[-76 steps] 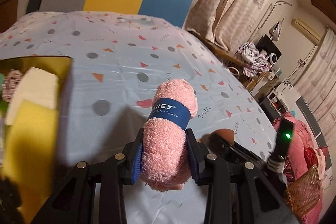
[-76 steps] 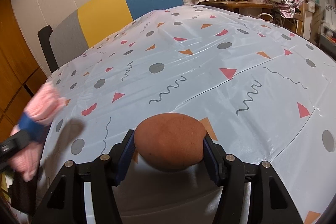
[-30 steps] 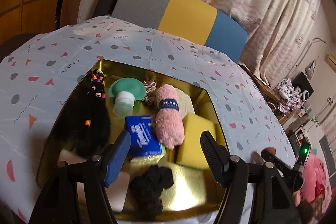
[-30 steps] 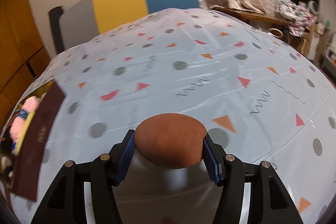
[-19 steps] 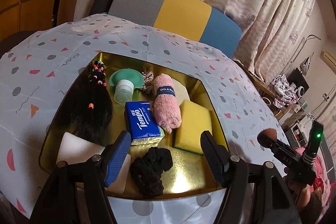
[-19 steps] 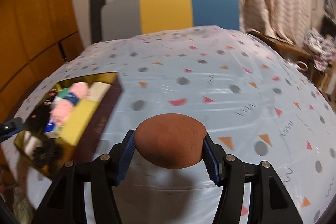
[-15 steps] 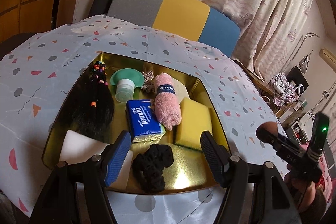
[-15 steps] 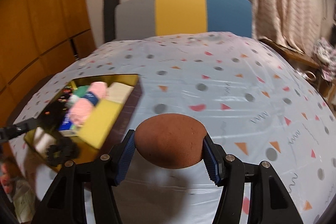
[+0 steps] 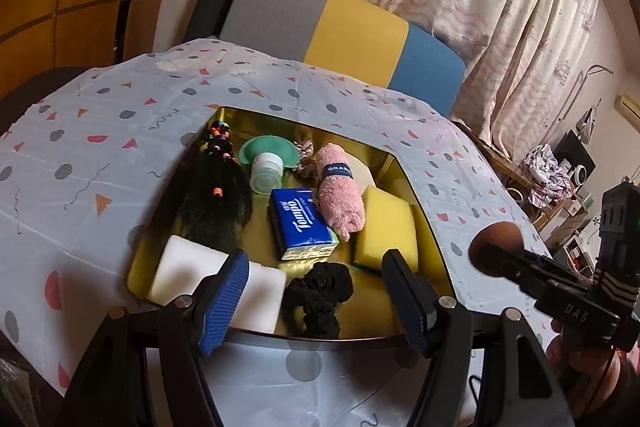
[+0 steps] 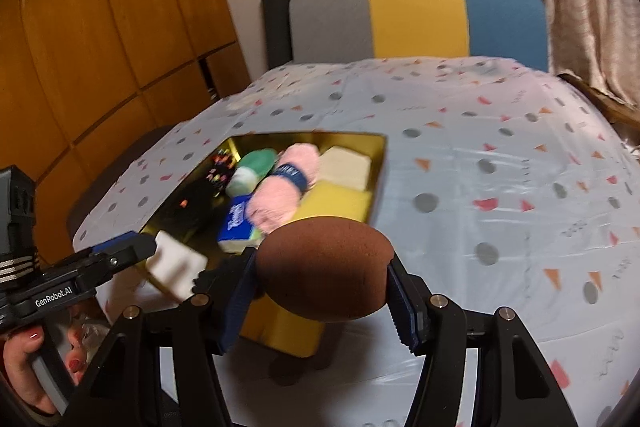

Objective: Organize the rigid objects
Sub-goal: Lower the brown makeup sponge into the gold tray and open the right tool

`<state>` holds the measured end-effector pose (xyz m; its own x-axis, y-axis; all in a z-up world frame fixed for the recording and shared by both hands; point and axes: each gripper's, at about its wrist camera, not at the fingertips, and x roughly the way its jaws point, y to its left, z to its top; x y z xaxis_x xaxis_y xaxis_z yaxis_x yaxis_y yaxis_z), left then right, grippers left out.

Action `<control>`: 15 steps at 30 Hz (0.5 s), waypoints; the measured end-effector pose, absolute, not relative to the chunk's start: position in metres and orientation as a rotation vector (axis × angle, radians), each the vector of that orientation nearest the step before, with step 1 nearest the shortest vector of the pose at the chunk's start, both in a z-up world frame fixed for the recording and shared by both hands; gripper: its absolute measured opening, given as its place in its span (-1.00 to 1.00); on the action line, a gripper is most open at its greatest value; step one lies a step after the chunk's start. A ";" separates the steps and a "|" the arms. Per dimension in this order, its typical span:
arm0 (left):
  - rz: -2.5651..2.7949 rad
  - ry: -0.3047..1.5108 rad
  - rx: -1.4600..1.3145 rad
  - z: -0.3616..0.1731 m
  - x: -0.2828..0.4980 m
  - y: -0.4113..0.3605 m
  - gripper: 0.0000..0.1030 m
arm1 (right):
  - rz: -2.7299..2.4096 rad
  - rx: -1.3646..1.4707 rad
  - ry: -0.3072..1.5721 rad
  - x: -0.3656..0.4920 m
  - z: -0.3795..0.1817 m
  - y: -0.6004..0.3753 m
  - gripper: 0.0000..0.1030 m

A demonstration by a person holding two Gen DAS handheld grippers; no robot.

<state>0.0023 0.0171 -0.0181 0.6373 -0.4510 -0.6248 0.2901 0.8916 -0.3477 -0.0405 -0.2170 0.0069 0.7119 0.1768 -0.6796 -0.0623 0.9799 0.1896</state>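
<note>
My right gripper (image 10: 322, 287) is shut on a brown oval sponge (image 10: 324, 269) and hangs above the near right corner of a gold tray (image 10: 378, 163). The left wrist view shows that sponge (image 9: 494, 249) at the tray's right edge (image 9: 428, 223). My left gripper (image 9: 314, 297) stands open over the tray's near side, nothing between its fingers. In the tray lie a pink rolled dishcloth (image 9: 340, 197), a blue tissue pack (image 9: 298, 221), a yellow sponge (image 9: 386, 229), a white sponge (image 9: 188, 269), a black scrunchie (image 9: 320, 293), a black hairpiece (image 9: 216, 199) and a green lidded jar (image 9: 266, 173).
The table wears a pale blue cloth (image 10: 500, 187) with dots and triangles. A grey, yellow and blue chair (image 10: 416, 19) stands behind it. Wooden cupboards (image 10: 100, 27) are to the left, curtains (image 9: 500, 7) to the right. A person's hand (image 10: 36, 379) holds the left gripper's handle.
My right gripper has swung left and up with the brown sponge, bringing the tray under it. My left gripper has drawn back slightly from the tray, still open.
</note>
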 end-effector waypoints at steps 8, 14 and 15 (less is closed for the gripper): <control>-0.376 0.736 -0.209 -0.011 -0.002 0.032 0.36 | 0.163 0.125 0.895 -0.016 -0.016 -0.180 0.21; -0.339 0.712 -0.189 -0.005 -0.008 0.042 0.36 | 0.145 0.124 0.985 0.000 -0.039 -0.163 0.24; -0.335 0.712 -0.191 -0.005 -0.008 0.044 0.36 | 0.141 0.127 0.992 0.001 -0.040 -0.163 0.26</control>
<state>-0.0084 0.0436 -0.0048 0.7071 -0.3638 -0.6064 0.2348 0.9296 -0.2839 0.0009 -0.1625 -0.0402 0.5391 0.1760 -0.8237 -0.0603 0.9835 0.1707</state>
